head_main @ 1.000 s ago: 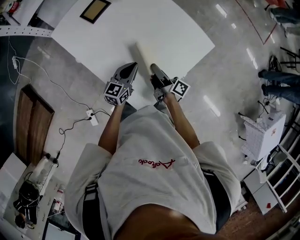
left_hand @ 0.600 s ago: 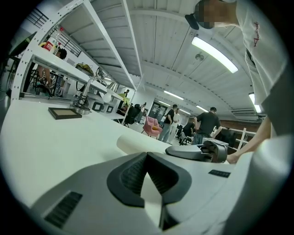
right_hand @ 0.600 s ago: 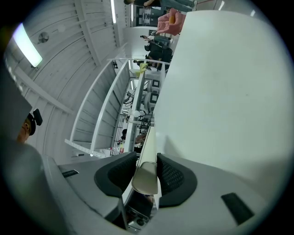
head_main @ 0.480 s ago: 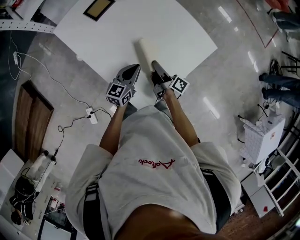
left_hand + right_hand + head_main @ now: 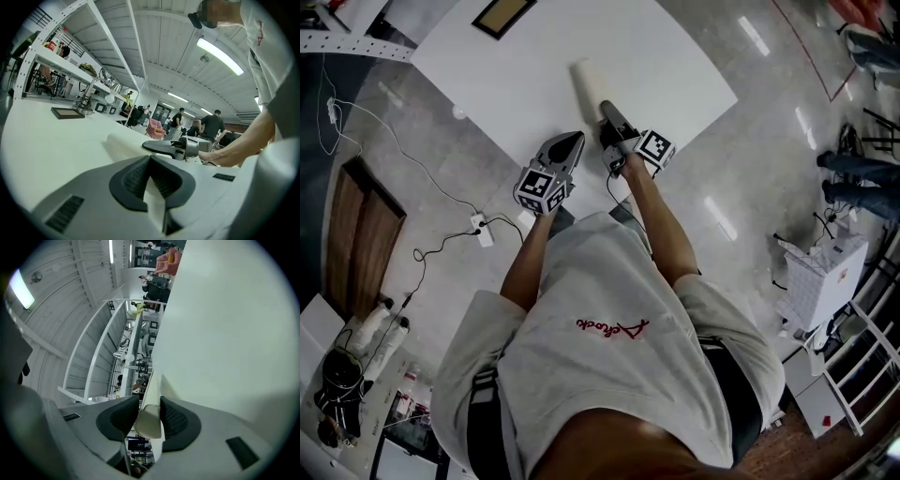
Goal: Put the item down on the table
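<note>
A long cream paper roll point(image 5: 585, 79) stretches away from me over the white table point(image 5: 525, 66). My right gripper point(image 5: 607, 113) is shut on its near end; in the right gripper view the roll's end point(image 5: 149, 422) sits pinched between the dark pads. The left gripper view shows the roll point(image 5: 123, 142) lying low along the tabletop, with the right gripper point(image 5: 165, 147) behind it; whether it touches the surface I cannot tell. My left gripper point(image 5: 575, 140) hovers at the table's near edge, left of the roll, its tips together and nothing between them point(image 5: 150, 160).
A dark picture frame point(image 5: 502, 16) lies at the table's far side, also visible from the left gripper point(image 5: 68, 113). A power strip with cables point(image 5: 483, 231) lies on the floor to the left. A white cart point(image 5: 825, 272) and standing people are at the right.
The right gripper has carried the roll farther out over the table and lower. The left gripper has stayed by the near edge.
</note>
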The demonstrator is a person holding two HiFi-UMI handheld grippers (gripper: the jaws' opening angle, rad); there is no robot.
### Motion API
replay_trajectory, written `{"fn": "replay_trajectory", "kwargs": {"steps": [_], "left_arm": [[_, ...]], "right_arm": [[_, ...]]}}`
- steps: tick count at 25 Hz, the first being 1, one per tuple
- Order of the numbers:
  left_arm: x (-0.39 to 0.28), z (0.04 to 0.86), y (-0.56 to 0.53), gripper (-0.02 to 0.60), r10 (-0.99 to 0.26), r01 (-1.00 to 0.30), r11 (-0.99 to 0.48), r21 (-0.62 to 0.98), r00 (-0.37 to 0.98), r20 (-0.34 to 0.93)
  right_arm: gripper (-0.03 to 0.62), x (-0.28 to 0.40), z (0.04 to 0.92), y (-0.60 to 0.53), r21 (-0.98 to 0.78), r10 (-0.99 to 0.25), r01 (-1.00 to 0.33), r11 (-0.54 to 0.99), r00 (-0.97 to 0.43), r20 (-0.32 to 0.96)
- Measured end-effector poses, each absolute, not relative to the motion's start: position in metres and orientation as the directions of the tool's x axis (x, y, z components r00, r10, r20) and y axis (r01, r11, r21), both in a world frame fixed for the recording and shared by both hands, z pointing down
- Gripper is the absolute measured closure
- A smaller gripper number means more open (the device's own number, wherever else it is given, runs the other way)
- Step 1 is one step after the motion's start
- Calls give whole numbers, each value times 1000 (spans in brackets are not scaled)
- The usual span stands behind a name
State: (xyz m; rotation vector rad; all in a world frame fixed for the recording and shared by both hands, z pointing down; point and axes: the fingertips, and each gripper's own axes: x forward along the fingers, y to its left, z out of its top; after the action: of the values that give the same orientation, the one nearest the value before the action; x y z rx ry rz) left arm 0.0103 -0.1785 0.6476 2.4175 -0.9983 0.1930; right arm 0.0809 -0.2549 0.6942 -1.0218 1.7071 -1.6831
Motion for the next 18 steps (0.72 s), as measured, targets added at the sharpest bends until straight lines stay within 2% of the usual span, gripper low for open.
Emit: {"fn": "replay_trajectory", "kwargs": {"steps": [12, 16, 18], "left_arm": [[5, 647, -180, 568, -623, -695, -595, 403, 716, 315], [7, 646, -178, 568, -620, -691, -599, 404, 720, 312], [5, 647, -178, 568, -620, -692, -598, 405, 719, 313]], "right_arm": [[427, 78, 704, -268, -980, -808, -155, -127, -557, 192], [422, 81, 705, -267, -968, -811, -200, -149, -536, 235], [388, 79, 704, -268, -964, -806, -223, -147, -538, 247]]}}
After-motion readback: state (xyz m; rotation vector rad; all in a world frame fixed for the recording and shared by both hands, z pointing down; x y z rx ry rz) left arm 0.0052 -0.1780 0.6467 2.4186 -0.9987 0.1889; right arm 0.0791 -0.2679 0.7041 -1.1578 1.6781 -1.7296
